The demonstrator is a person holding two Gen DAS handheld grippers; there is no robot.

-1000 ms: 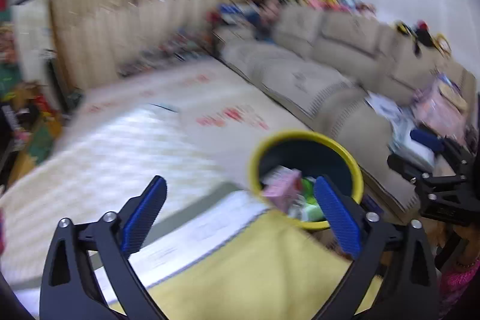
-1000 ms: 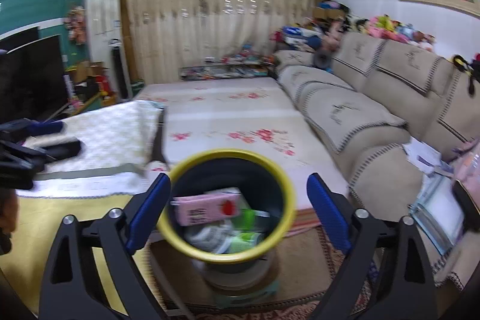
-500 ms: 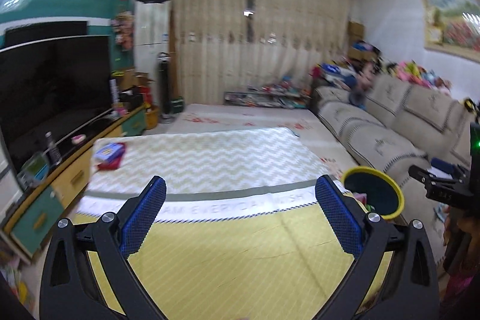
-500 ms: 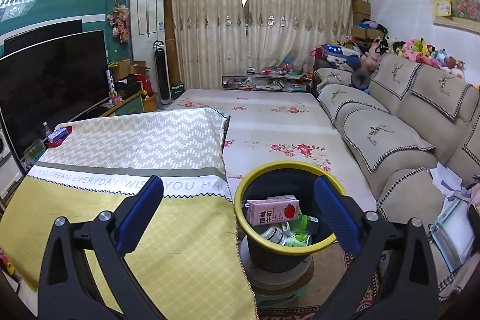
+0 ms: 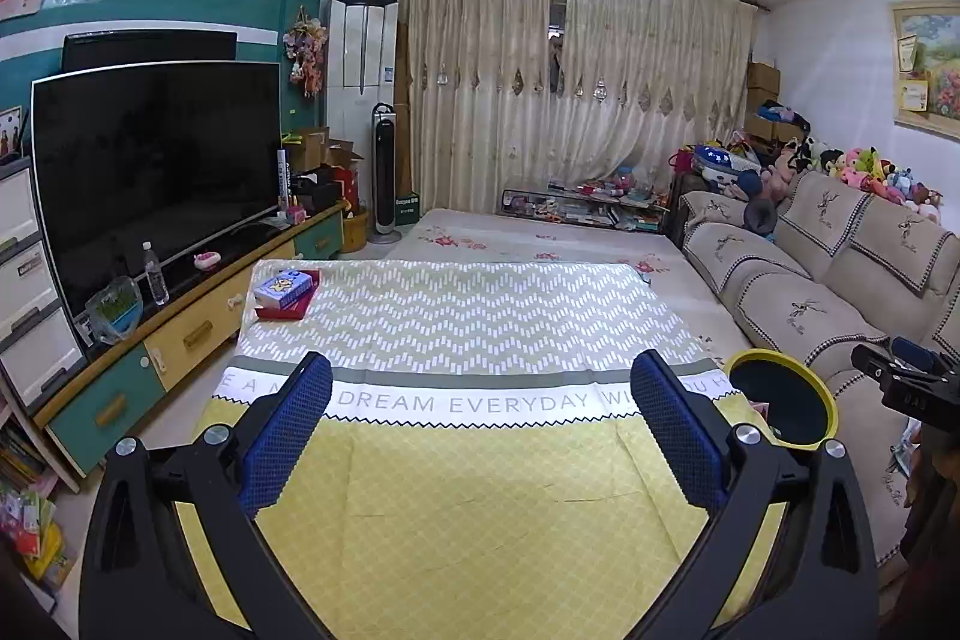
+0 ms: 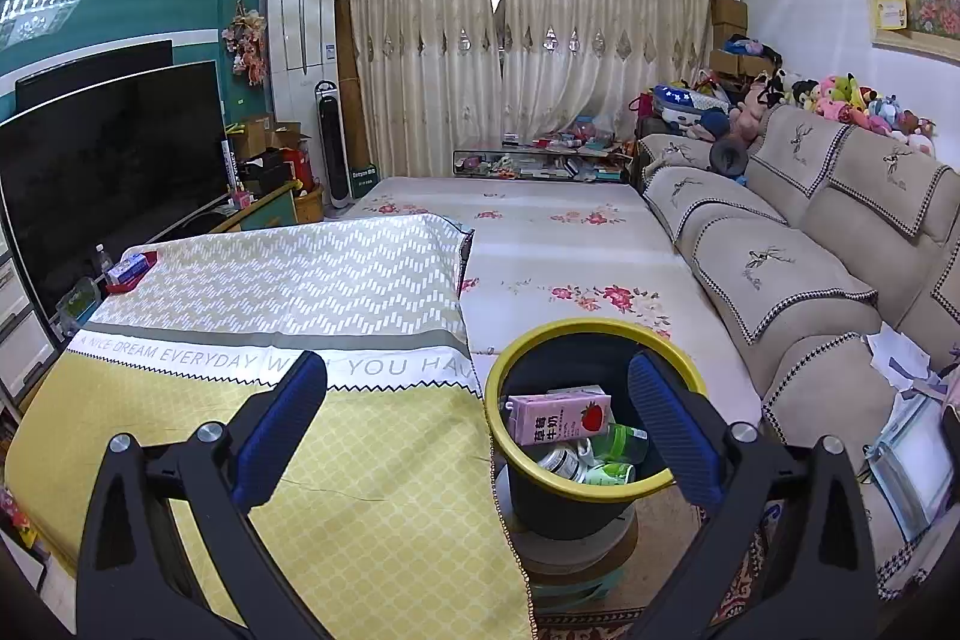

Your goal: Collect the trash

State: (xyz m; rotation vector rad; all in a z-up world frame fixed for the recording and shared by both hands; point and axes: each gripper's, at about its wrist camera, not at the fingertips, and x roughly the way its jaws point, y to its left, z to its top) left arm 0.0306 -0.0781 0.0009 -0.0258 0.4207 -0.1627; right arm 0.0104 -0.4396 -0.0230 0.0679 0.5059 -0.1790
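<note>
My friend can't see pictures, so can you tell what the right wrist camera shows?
The open, empty right gripper hovers by a yellow-rimmed trash bin holding a pink carton and crumpled packaging. Left of the bin a yellow and chevron cloth covers the table; a beige sofa lines the right wall.

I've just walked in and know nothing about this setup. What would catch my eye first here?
Probably the yellow-rimmed trash bin beside the table, with a pink strawberry milk carton lying on top of the trash inside. Next, the yellow and chevron tablecloth printed with "DREAM EVERYDAY", and the big dark television along the teal wall on the left.
</note>
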